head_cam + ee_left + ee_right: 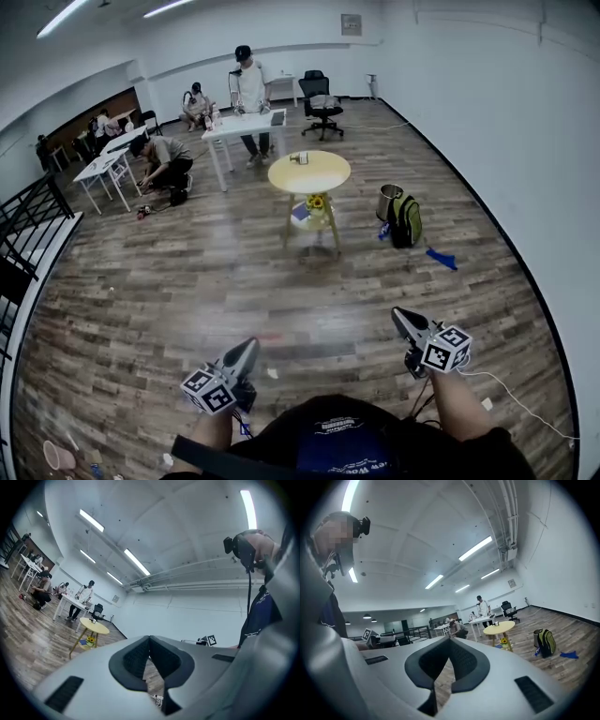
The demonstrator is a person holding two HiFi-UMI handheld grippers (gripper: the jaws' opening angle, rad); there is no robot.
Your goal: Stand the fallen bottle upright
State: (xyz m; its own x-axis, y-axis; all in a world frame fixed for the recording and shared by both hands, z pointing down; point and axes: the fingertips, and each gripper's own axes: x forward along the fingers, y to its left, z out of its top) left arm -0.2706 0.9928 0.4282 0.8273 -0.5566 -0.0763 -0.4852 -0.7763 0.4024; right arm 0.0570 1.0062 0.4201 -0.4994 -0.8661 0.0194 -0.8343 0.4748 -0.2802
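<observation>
task judged not begun. wood floor (187, 281) lies between the person and the far round table (309, 172). left gripper (249, 345) and right gripper (398, 314) sit near the body, jaws together, nothing held. no bottle can be identified; the small item (298, 158) on the table is too small to tell.

A wood-plank floor (187, 281) fills the frame. At upper centre stands a round yellow desk (323, 174) bearing one small object (298, 158). To its right, a green backpack (406, 220) touches a metal bin (387, 201), with a blue cloth (441, 258) nearby. A white cable (525, 403) trails across the lower right.
</observation>
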